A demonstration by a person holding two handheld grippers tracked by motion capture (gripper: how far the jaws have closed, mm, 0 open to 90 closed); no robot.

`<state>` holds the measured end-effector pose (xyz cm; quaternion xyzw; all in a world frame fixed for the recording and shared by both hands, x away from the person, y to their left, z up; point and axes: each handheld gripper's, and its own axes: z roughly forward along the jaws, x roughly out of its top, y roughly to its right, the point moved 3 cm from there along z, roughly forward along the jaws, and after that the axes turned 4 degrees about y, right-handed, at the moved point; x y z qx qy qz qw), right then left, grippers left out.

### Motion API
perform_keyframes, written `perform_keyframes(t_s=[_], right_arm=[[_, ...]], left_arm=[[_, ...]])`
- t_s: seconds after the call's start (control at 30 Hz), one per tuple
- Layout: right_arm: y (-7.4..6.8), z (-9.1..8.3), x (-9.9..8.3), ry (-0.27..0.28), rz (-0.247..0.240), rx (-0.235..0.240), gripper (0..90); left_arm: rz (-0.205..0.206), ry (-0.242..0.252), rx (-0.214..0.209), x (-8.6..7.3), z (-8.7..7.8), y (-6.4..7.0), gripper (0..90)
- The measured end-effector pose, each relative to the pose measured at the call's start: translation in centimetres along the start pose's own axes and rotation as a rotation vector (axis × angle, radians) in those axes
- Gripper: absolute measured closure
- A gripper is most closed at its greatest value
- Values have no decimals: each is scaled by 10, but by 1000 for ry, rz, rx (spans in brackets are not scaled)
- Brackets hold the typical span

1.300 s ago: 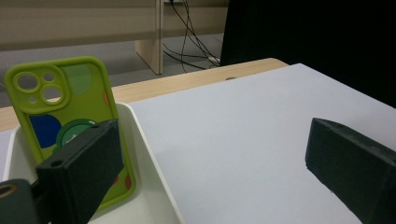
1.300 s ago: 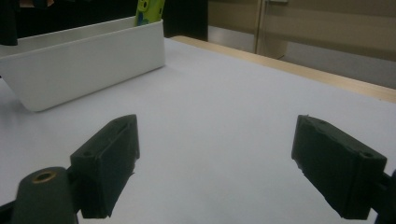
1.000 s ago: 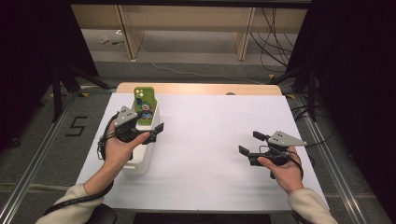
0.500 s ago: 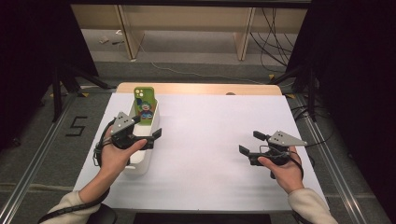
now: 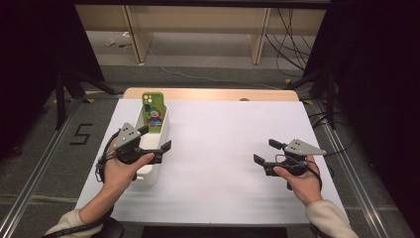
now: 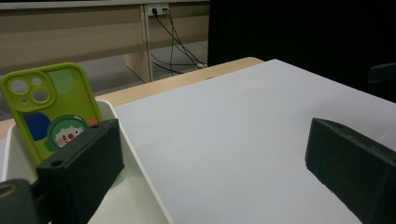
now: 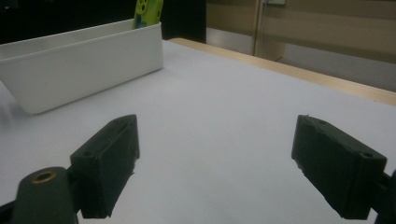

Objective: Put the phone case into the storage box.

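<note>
A green phone case (image 5: 152, 111) with a cartoon face stands upright at the far end of a long white bin (image 5: 161, 130) on the left of the table. My left gripper (image 5: 156, 138) hovers open over the bin's middle, a short way in front of the case, holding nothing. In the left gripper view the phone case (image 6: 46, 107) leans against the bin's end wall (image 6: 135, 154), beyond the left gripper (image 6: 215, 158). My right gripper (image 5: 265, 151) rests open and empty at the right of the table. The right gripper view shows the right gripper (image 7: 219, 158), the bin (image 7: 84, 60) and the phone case's top (image 7: 148, 11).
A white sheet (image 5: 223, 139) covers the table, with a wooden strip (image 5: 208, 94) along the far edge. Metal rails (image 5: 356, 173) run along both sides. Shelving legs and cables (image 5: 292, 34) lie on the floor beyond.
My left gripper has drawn back toward the person, away from the phone case, which stays standing in the bin. The right gripper has not moved.
</note>
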<state>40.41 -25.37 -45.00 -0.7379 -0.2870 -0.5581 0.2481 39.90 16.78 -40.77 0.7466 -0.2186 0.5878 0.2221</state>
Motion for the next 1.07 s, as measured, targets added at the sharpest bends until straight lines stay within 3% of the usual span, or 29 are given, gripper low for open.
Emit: perform_keyframes(t_s=[0.5,1.07], right_arm=[[0,-1,0,-5,-2,-1,162],[0,-1,0,0,-4,2,162]], left_arm=[[14,-11,-27,-10,-12,7,42],[26,-11,-52,-13,-10,11,44]])
